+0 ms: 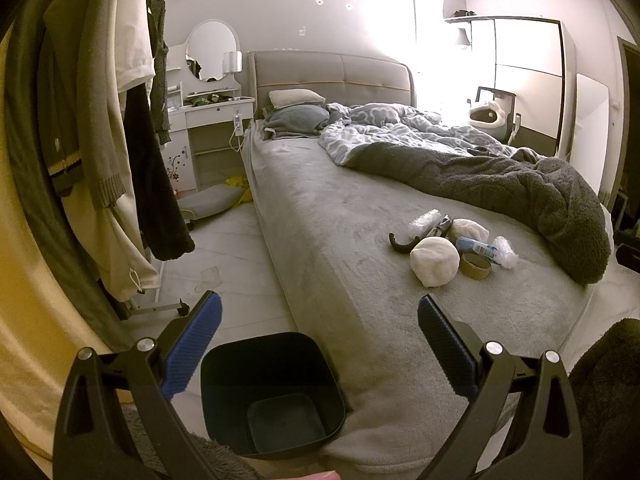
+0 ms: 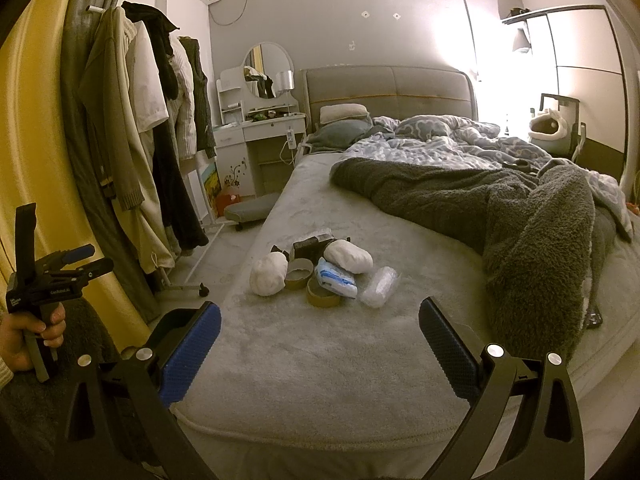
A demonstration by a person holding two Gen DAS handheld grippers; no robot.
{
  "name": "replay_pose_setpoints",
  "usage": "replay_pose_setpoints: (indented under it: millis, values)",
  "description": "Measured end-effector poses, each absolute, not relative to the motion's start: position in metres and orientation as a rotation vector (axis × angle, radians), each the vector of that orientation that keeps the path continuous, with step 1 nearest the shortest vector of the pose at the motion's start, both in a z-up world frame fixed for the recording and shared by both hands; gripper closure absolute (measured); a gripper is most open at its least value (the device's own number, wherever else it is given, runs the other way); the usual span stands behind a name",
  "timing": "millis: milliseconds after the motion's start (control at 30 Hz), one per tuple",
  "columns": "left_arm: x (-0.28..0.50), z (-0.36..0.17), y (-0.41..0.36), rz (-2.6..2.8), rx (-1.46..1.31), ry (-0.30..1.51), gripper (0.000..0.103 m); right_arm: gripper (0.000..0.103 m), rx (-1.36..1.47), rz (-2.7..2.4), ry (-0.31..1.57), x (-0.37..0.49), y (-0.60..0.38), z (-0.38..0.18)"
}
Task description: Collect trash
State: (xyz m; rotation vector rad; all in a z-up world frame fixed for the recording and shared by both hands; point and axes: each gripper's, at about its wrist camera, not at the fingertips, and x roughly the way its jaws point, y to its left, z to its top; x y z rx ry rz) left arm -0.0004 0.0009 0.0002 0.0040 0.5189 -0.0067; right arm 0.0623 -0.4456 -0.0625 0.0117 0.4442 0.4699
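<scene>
The right gripper (image 2: 320, 334) has its blue-padded fingers (image 2: 191, 354) spread wide with nothing between them, poised above the foot end of the bed (image 2: 320, 400). The left gripper (image 1: 319, 330) is spread just as wide and also holds nothing; it hangs over the dark trash bin (image 1: 272, 394), which stands on the floor touching the bed's near corner and looks empty.

The trash pile (image 2: 320, 272) lies on the grey cover of the bed, nearer its foot than its headboard and just beside the rumpled dark blanket (image 2: 532, 240). It holds two crumpled white paper wads (image 2: 269, 279), two brown tape rolls (image 2: 323, 294), a blue-and-white packet (image 2: 336, 281), a clear crinkled wrapper (image 2: 380, 287), a dark flat pack at the back and, in the left view, a black curved piece (image 1: 402, 244).

All of it looks light. The wads should crush softly, so a grip across the middle would likely do. The tape rolls seem stiff rings, probably best pinched through the wall, one finger inside. The clear wrapper looks slippery and limp, so a bunched fold is likely the safest hold. The soft cover may give under the fingers and snag, so a shallow approach seems wise
</scene>
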Motion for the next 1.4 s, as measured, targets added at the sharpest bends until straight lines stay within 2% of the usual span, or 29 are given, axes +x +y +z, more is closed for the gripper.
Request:
replay_pose_setpoints:
  millis: [500, 867, 1100, 1167, 1233, 1400]
  values:
    - [-0.001, -0.002, -0.013, -0.063, 0.015, 0.507, 0.003, 0.003, 0.001, 0.434, 0.525, 0.075, -0.438, -0.079]
    - [0.017, -0.011, -0.02, -0.126, -0.009, 0.523, 0.004, 0.004, 0.058, 0.412, 0.587, 0.115, -0.432, -0.089]
    - [0.047, -0.025, -0.023, -0.194, -0.05, 0.594, 0.005, 0.025, 0.09, 0.377, 0.665, 0.154, -0.43, -0.108]
    - [0.054, -0.026, -0.024, -0.204, -0.055, 0.595, 0.008, 0.027, 0.089, 0.382, 0.682, 0.164, -0.429, -0.113]
    - [0.063, -0.029, -0.025, -0.213, -0.055, 0.608, 0.015, 0.03, 0.084, 0.373, 0.699, 0.176, -0.428, -0.12]
    - [0.083, -0.039, -0.031, -0.259, -0.071, 0.644, 0.017, 0.037, 0.121, 0.322, 0.741, 0.205, -0.441, -0.136]
